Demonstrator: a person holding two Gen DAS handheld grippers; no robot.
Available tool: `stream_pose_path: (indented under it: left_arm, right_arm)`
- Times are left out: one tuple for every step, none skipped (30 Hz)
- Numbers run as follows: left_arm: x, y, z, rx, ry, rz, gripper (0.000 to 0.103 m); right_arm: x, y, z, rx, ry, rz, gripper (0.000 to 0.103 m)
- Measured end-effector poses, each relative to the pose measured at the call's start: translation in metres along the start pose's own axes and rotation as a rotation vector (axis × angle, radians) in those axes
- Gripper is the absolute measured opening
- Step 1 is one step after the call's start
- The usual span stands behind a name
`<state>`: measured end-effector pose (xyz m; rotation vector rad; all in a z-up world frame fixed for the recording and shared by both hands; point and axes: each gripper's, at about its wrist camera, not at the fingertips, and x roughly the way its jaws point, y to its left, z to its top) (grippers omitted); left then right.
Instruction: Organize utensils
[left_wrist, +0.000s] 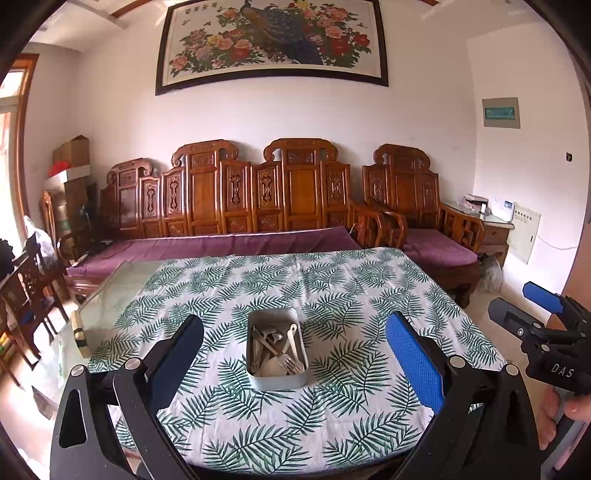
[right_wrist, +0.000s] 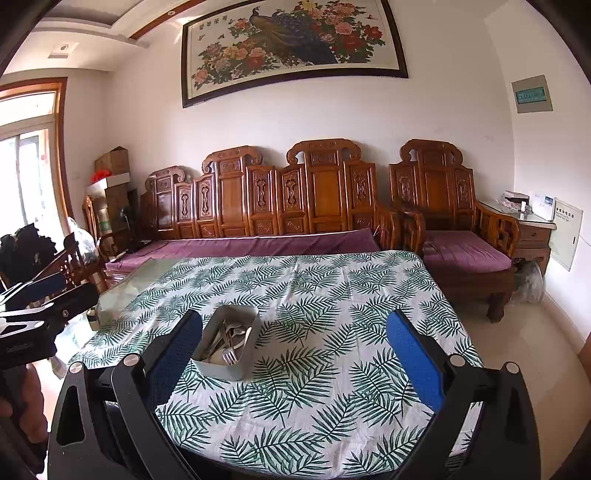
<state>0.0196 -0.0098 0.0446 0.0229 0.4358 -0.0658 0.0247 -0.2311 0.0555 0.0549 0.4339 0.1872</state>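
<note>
Utensil tin (left_wrist: 277, 350) lies ahead, between left claw (left_wrist: 295, 354) fingers, untouched.

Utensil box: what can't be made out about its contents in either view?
- Utensils: left wrist view, piled and overlapping in the box; count too small to tell.
- Right wrist view: near wall of the box hides the lower ends of the utensils.
- Left tool and right tool: both open, empty.

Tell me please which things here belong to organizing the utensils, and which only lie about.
For the job:
- tin
- utensils in it
- left tool and right tool, both open

Lying about:
- leaf-print tablecloth
- wooden sofa
- peacock picture
</note>
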Motion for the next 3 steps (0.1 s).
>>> stream_pose_path:
  left_arm:
    - [0.0002,-0.0002,0.0003,0.000,0.001,-0.001,0.095]
    - [0.0004,-0.0005,0.0005,0.001,0.001,-0.001,0.095]
    - [0.0004,-0.0003,0.0006,0.000,0.001,-0.001,0.095]
  right_arm:
    - [-0.0003,0.0004,0.0000,0.000,0.000,0.000,0.100]
    - [-0.0004,0.0003,-0.0001,0.000,-0.001,0.000,0.100]
    - [-0.0003,0.0002,0.0000,0.001,-0.001,0.000,0.100]
